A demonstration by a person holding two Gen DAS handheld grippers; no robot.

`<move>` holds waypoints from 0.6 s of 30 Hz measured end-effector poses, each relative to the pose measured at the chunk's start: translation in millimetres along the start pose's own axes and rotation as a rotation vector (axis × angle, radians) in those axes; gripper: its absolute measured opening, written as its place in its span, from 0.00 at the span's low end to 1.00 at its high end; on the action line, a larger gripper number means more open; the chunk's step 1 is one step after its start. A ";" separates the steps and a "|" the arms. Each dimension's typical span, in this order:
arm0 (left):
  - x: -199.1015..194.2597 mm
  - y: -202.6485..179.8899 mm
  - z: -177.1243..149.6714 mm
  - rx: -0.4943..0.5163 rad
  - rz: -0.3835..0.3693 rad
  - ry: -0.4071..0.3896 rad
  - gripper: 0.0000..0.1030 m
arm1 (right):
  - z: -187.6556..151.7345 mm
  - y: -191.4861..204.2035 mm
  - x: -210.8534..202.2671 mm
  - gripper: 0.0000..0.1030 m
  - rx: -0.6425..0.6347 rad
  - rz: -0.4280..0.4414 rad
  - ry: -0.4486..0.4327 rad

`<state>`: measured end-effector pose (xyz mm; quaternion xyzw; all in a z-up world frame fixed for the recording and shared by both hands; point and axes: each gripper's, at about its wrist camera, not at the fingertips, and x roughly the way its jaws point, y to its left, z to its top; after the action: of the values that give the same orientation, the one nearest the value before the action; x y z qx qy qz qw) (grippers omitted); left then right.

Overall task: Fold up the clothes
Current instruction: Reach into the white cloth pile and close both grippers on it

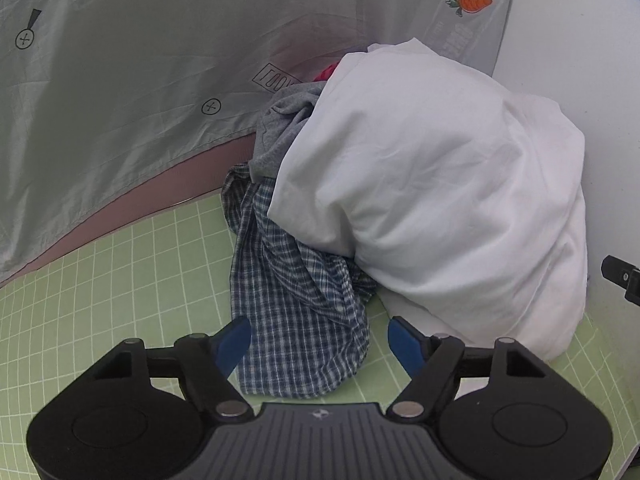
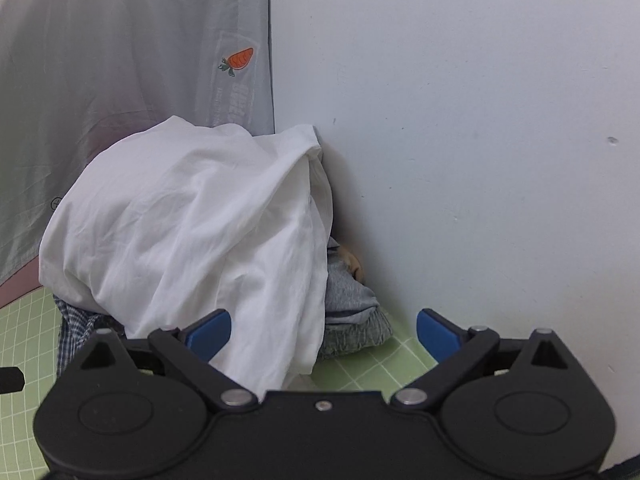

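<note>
Clothes pile sits at the far corner of the desk, pushed up against the white wall point(image 2: 460, 120) and the hanging grey sheet point(image 1: 120, 92). No container in view; the garments lie loose on the green grid mat point(image 1: 120, 272).

Top of pile: white cloth point(image 1: 432, 192), draped over the rest and reaching down to the mat on the wall side. Under it, on the sheet side, a grey garment point(image 1: 288, 128) pokes out, with a scrap of pink fabric point(image 1: 326, 72) above it. A blue plaid garment point(image 1: 296, 288) spills from under the white cloth toward the near edge of the mat. In the right wrist view a grey knit piece point(image 2: 348, 292) shows at the wall side, under the white cloth's hem.

Sheet carries a carrot print point(image 1: 472, 3) near its edge by the wall.

Left tool point(image 1: 320, 340): jaws wide, nothing between them, blue fingers point(image 1: 232, 344) either side of the plaid hem, above the mat.

Right tool point(image 2: 324, 330): jaws wide, holding nothing. The white cloth's lower edge hangs in the gap between the fingers; contact cannot be told.
</note>
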<state>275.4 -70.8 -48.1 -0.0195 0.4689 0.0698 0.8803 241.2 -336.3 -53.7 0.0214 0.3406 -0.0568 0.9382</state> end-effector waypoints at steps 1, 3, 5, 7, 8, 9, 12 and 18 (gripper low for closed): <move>10.9 -8.5 11.0 -0.001 0.006 0.001 0.74 | 6.4 -3.5 16.0 0.91 0.001 0.011 0.008; 33.6 -13.9 34.6 -0.001 0.022 0.005 0.73 | 17.6 -11.9 48.0 0.85 0.025 0.038 0.023; 55.8 -19.4 57.5 0.001 0.036 0.009 0.73 | 28.4 -15.8 75.9 0.77 0.057 0.059 0.042; 73.3 -25.2 73.3 0.014 0.032 0.021 0.73 | 37.4 -19.7 100.0 0.74 0.108 0.094 0.050; 82.6 -28.8 79.6 0.018 0.026 0.032 0.72 | 40.8 -20.1 110.6 0.73 0.129 0.110 0.054; 88.3 -30.7 83.3 0.022 0.018 0.041 0.69 | 43.2 -18.5 121.0 0.70 0.142 0.117 0.063; 92.0 -31.7 84.7 0.012 -0.027 0.048 0.54 | 44.8 -12.0 138.5 0.51 0.158 0.145 0.074; 86.2 -37.2 76.9 -0.002 -0.041 0.037 0.22 | 32.6 -0.7 116.4 0.07 0.067 0.126 0.015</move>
<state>391.3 -91.0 -77.5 -0.0311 0.4845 0.0517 0.8727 350.5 -350.2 -103.3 0.0748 0.3437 -0.0089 0.9361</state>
